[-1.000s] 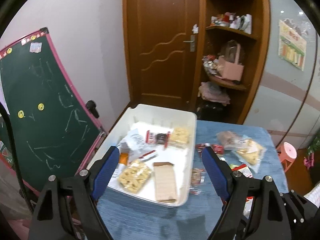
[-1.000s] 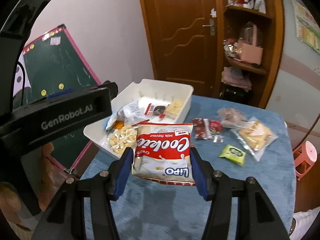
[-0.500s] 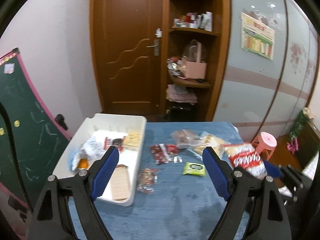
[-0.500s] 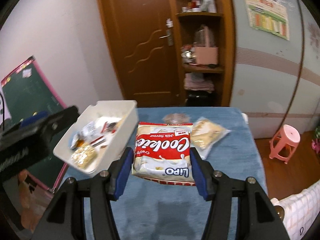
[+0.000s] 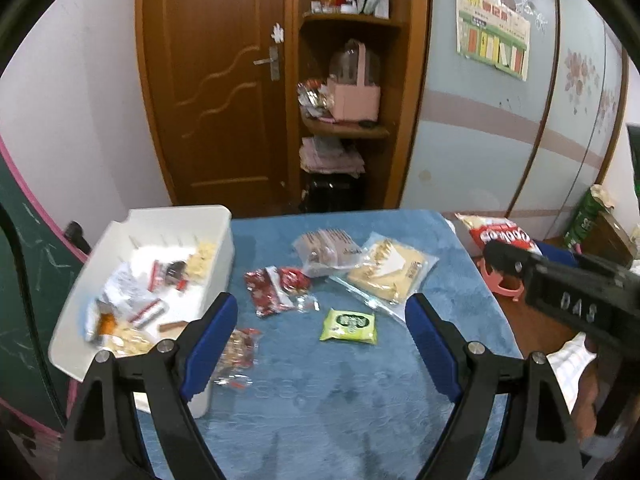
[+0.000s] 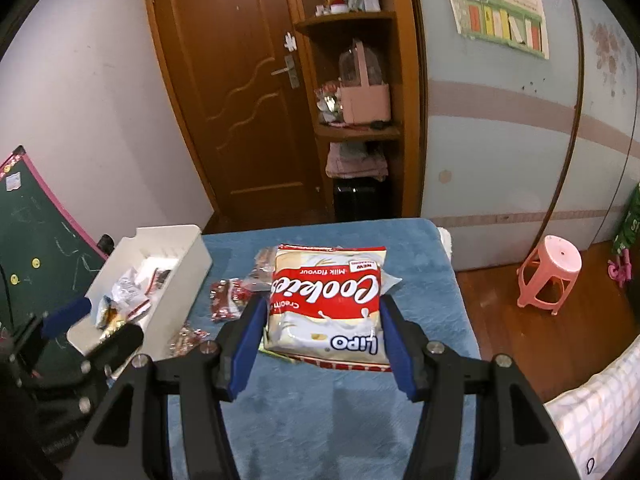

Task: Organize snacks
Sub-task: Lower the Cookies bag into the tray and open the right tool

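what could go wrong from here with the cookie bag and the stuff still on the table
1. The right gripper pinches the cookie bag only by its sides; the soft bag could slip or the cookies get crushed.
2. The white bin sits at the table's corner, so a knock may tip it off.
3. The open left gripper, coming down, may scatter the green packet.

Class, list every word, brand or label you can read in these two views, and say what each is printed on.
"Cookies", "LiPO", "Cream", "Milk flavour", "NEW": cookie bag, upside down, held in the right gripper.
"Cookies", part hidden: same bag in the left wrist view.
Green packet: print blurred.
Wall poster: text too small.
Red wrappers: unreadable.
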Tool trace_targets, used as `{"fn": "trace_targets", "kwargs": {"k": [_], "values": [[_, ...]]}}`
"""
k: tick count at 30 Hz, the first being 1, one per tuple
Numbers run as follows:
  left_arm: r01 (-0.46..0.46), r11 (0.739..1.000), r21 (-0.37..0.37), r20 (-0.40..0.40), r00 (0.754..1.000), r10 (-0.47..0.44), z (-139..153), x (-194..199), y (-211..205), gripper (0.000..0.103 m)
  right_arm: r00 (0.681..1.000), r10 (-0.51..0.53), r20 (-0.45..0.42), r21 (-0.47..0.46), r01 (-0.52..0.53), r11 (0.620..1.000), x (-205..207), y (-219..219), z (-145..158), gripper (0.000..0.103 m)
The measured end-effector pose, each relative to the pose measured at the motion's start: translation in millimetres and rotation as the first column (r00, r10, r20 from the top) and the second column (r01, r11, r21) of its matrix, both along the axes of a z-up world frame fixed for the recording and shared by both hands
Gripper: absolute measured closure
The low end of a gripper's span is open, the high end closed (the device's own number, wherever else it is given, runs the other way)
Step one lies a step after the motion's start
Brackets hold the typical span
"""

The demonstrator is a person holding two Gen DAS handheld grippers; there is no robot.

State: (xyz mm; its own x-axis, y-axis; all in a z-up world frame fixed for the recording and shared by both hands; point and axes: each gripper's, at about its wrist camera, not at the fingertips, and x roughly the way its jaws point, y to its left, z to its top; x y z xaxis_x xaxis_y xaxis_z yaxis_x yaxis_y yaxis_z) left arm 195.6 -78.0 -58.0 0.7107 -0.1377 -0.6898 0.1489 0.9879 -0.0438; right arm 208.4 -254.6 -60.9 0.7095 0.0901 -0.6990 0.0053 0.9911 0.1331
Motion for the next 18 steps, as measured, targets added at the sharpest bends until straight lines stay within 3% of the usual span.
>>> {"fn": "trace_targets", "kwargs": {"k": [9,18], "values": [[-0.012,1.0,0.01,-0.146,0.989,0.013,-74.3,33.0,-13.8,0.018,0.998,0.004,-0.069,0.004,-0.004,1.0,48.8,-4.9,-32.4,0.046],[-0.046,0.998,0.046,-0.257,0.965,0.056,-126.3,25.2,-3.0,0.018,0.982,0.184,-0.036,0.03,-0.183,0.983,75.8,66.1,-4.2,0.046]]}}
